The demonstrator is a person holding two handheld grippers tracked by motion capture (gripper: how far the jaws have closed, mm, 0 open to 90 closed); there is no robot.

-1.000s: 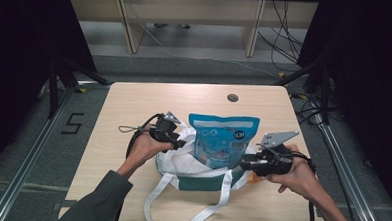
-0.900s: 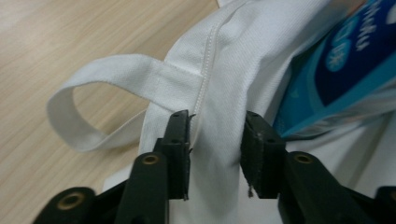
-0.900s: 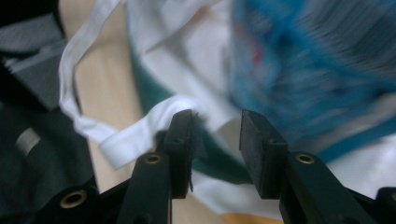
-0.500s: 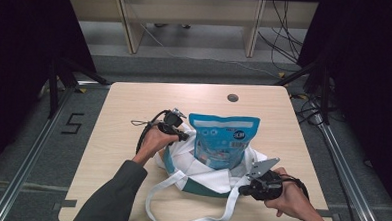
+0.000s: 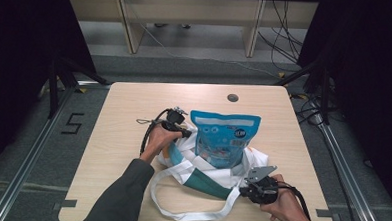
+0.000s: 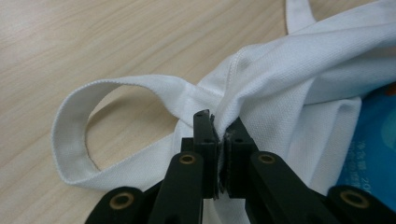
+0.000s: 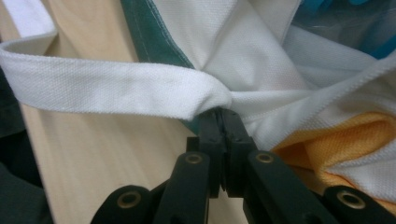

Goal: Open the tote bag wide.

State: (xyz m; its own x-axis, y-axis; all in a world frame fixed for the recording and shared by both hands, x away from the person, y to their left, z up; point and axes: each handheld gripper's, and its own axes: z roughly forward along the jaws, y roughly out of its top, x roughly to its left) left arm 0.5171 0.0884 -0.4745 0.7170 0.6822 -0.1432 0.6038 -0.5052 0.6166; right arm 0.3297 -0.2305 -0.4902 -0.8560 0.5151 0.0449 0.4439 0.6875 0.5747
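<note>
White cloth tote bag (image 5: 216,169) with a teal panel lies crumpled on the pale wooden table (image 5: 129,112), and both tools are clamped onto it. Nearest me, the right gripper (image 5: 257,187) has its jaws pressed together on the bag's rim where a flat white webbing strap (image 7: 107,91) joins the cloth; in its own view the strap runs off to the left of the jaws, and a fold of yellow-orange fabric (image 7: 336,140) shows just right of them. Over the last second this gripper has drawn back toward the person and the table's near edge, pulling that side of the mouth with it, so the strap now trails in a long loop across the wood beside it.

Beyond it, the blue printed foil pouch (image 5: 224,138) stands in the open mouth, between the two grippers, about where it stood a second ago.

Farther off, the left gripper (image 5: 179,130) is closed on a bunched white seam of the opposite rim, with a second strap loop (image 6: 93,130) lying flat just left of its jaws. It has barely shifted.

My reading: with one side held and the other pulled away, the mouth is being stretched wider around the pouch, probably to settle the pouch deeper into the bag or free it.
</note>
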